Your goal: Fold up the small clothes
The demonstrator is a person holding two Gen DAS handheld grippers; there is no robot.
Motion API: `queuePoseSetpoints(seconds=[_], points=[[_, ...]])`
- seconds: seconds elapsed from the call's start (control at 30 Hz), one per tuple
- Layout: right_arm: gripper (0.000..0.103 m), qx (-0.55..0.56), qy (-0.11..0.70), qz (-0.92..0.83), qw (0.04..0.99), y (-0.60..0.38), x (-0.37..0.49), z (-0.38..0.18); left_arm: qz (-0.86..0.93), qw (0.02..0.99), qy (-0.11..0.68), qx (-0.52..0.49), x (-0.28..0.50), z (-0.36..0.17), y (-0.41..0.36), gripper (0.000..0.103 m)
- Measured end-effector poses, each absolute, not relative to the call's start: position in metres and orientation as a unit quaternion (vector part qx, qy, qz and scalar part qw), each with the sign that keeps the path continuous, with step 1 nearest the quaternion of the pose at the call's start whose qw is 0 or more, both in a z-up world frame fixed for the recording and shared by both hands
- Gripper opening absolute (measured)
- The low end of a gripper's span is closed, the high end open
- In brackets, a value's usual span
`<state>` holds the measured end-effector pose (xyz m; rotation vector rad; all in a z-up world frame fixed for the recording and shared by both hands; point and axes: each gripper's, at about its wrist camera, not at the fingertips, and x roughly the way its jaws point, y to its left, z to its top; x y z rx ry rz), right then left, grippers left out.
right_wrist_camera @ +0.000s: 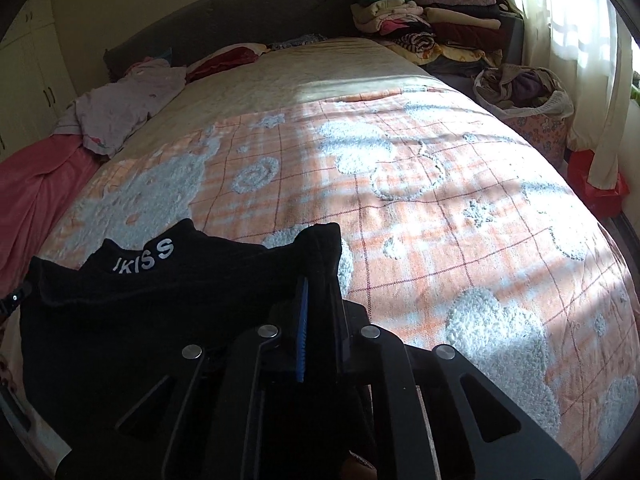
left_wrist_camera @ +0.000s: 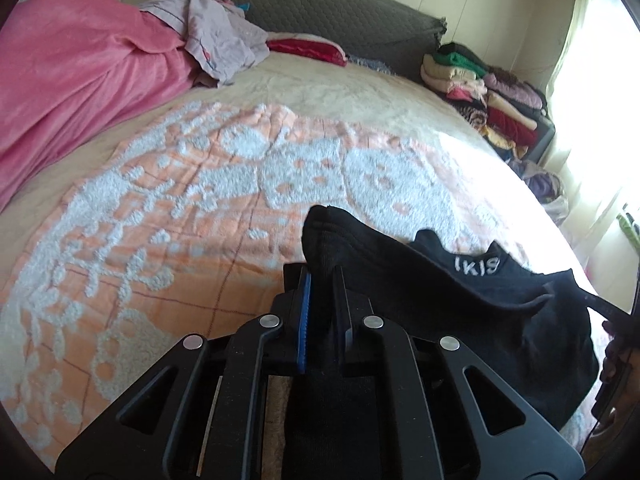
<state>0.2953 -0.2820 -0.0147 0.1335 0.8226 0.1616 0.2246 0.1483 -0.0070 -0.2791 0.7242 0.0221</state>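
The left tool (left_wrist_camera: 320, 300) and the right tool (right_wrist_camera: 318, 304), black two-finger devices with blue-edged pads, are each clamped fully down on an opposite end of a small black knit garment with white "IKISS" lettering on its band (left_wrist_camera: 460, 292), which hangs slack between them just above the bed. In the left wrist view the cloth rises from the closed jaws in a peak and sweeps off to the right; in the right wrist view the same garment (right_wrist_camera: 160, 292) sags to the left of the jaws, its lettered band uppermost.

The piece looks light, soft and stretchy, likely to droop and bunch wherever it is unsupported, with nothing stiff or fragile about it; the band edges and corners, where the knit is doubled, appear the surest places to take hold, and both tools seem to grip about there.

Below lies an orange checked bedspread with fluffy white tufted patterns (right_wrist_camera: 440, 220), partly sunlit. Farther off, a pink fleece blanket (left_wrist_camera: 80, 80) and a crumpled lilac garment (left_wrist_camera: 224, 40) sit near the grey quilted headboard (left_wrist_camera: 340, 12). Stacks of folded clothes in mixed colours (right_wrist_camera: 432, 20) stand beside the curtained window.
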Motion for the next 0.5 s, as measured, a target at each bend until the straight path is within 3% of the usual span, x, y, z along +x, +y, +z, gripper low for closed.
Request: queuePoseSetpoints(seconds=[0.17, 0.5], points=[[0.009, 0.113, 0.374, 0.079, 0.917, -0.301, 0.301, 0.0, 0.026, 0.936, 0.321, -0.142, 0.221, 0.004, 0.155, 0.004], [0.009, 0.089, 0.429, 0.021, 0.899, -0.288, 0.319, -0.049, 0.049, 0.91, 0.393, -0.126, 0.24, -0.045, 0.156, 0.006]])
